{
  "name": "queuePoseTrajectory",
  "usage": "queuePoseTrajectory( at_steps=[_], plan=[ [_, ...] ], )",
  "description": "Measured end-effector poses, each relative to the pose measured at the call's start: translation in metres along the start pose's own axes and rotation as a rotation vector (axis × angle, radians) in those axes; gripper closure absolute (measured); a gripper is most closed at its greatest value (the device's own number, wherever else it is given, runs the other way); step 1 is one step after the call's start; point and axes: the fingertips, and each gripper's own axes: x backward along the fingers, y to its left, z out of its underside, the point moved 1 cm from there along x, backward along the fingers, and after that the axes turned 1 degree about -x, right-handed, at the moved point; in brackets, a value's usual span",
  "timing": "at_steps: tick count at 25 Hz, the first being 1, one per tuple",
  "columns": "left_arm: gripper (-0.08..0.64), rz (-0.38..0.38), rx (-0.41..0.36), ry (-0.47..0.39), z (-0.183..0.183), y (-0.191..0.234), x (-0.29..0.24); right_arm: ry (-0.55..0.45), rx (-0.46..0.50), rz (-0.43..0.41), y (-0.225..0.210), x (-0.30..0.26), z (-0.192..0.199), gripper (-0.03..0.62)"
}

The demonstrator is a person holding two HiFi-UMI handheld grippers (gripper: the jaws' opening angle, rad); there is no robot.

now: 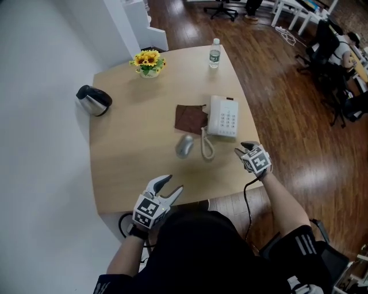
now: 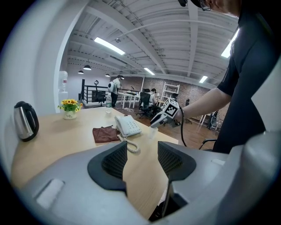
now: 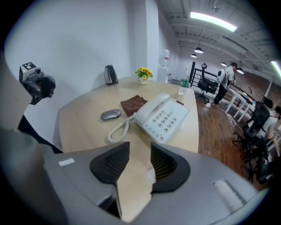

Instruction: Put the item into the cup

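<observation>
Both pairs of jaws stand apart, neither pressing on anything. I have the right gripper [image 1: 242, 147] over the worktop's [image 1: 126, 166] right edge, a small clear cup [image 2: 152, 132] just beneath it beside one pad. I hold the left gripper [image 1: 175, 184] at the near edge. Mouse [image 1: 184, 146], brown cloth [image 1: 190, 118] and phone [image 1: 224, 116] lie mid-worktop.

It was an office. A desk telephone [image 1: 223, 116] sat on the table [image 1: 126, 155]; swivel chairs [image 1: 222, 8] stood beyond it.

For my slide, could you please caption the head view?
Left gripper and right gripper, both open, at table with telephone, mouse, cloth.
</observation>
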Motion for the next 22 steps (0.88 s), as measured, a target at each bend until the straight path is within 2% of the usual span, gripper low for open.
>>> queuePoseTrajectory(
  at_steps=[2,6,10,16,22],
  plan=[
    [0.347,-0.013,-0.002,-0.008,-0.004,0.003,0.002,-0.069,0.006,-0.024,0.013,0.012,-0.026,0.436],
    [0.346,-0.057,-0.008,-0.029,-0.011,0.011,0.011,-0.236,0.021,-0.099,0.053,0.046,-0.082,0.491],
    [0.347,-0.107,0.023,-0.071,-0.024,0.015,0.024,-0.349,0.031,-0.203,0.103,0.075,-0.114,0.584],
    [0.346,-0.165,0.035,-0.115,-0.024,0.006,0.039,-0.407,0.032,-0.372,0.171,0.095,-0.110,0.584],
    [0.346,-0.130,0.104,-0.147,-0.018,-0.019,0.059,-0.484,0.033,-0.461,0.215,0.122,-0.091,0.586]
  ],
)
